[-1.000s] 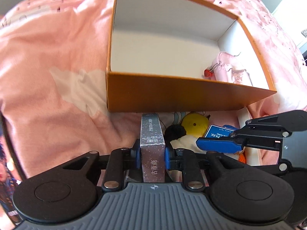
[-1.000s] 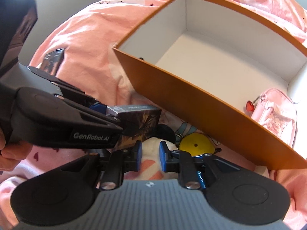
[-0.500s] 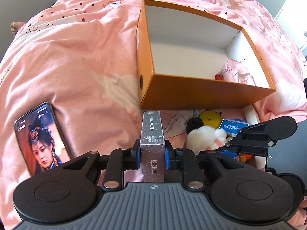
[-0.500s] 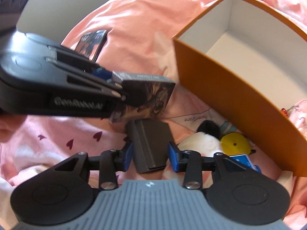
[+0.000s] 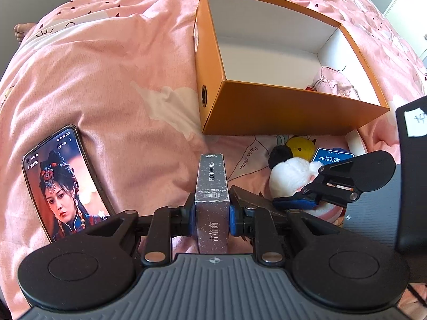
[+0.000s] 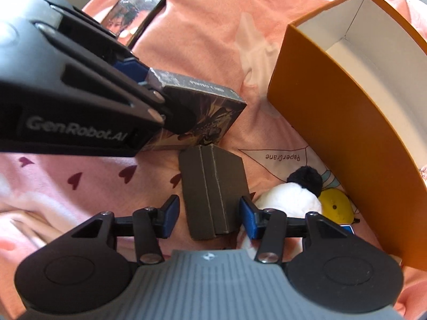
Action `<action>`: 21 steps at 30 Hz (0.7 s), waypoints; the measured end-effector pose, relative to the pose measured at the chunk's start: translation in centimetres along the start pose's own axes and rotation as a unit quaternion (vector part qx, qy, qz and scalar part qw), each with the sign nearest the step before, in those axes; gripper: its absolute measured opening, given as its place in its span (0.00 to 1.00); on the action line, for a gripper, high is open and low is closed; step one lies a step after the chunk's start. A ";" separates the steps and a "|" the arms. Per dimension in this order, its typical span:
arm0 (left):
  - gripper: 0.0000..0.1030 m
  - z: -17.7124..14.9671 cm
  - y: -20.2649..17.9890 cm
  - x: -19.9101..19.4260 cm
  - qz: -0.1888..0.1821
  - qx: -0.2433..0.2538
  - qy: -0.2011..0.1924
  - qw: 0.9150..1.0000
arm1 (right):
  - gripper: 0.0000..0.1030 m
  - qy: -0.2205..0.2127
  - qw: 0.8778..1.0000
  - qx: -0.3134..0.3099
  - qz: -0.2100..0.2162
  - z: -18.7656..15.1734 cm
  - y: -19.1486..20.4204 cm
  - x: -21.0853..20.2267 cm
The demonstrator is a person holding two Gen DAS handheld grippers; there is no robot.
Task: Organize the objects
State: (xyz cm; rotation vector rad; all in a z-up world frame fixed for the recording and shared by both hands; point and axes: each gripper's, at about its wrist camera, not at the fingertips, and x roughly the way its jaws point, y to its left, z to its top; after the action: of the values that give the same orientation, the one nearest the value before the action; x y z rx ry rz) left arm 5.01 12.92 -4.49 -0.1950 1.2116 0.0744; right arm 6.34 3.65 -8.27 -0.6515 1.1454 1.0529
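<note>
Right tongs [image 6: 209, 213] have spread around the dark grey folded wallet [image 6: 214, 192], seemingly not gripping yet; left tongs [image 5: 212, 217] clamp the silver photo-card box [image 5: 212, 194].

Orange box [image 5: 280, 112], heart-patterned pink bedspread [image 5: 106, 80]

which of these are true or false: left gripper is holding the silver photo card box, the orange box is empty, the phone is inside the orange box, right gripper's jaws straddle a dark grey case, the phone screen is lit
1. The left gripper is shut on the silver photo card box. True.
2. The orange box is empty. False: a pink pouch lies in its far right corner.
3. The phone is inside the orange box. False: it lies on the pink bedding, left of the box.
4. The right gripper has its jaws on either side of a dark grey case. True; the pads are not pressing on it.
5. The phone screen is lit. True: it shows a portrait.
</note>
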 end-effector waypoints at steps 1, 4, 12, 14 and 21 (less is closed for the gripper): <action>0.25 0.0 0.0 0.0 0.000 -0.001 0.000 1.000 | 0.44 0.001 1.000 0.000 -0.002 0.0 0.0 0.1; 0.25 0.0 -0.2 0.0 -0.001 -0.001 -0.003 1.000 | 0.44 -0.004 1.000 0.004 0.001 0.0 -0.2 -0.1; 0.25 0.1 -0.2 -1.2 -0.009 -0.013 -0.028 0.999 | 0.36 -0.057 0.997 0.044 0.002 -0.3 -1.7 -3.0; 0.25 0.3 -0.2 -1.8 -0.010 -0.017 -0.040 0.999 | 0.36 -0.074 0.995 0.065 0.018 -0.5 -2.6 -4.2; 0.25 1.1 -0.4 -4.8 -0.028 -0.023 -0.082 0.996 | 0.36 -0.129 0.979 0.144 0.068 -1.2 -5.3 -8.0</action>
State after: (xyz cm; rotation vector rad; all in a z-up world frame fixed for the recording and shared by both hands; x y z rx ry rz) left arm 4.39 12.92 0.40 -0.2575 1.0413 0.0682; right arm 10.23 -2.12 -1.58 -0.2040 1.0970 1.0274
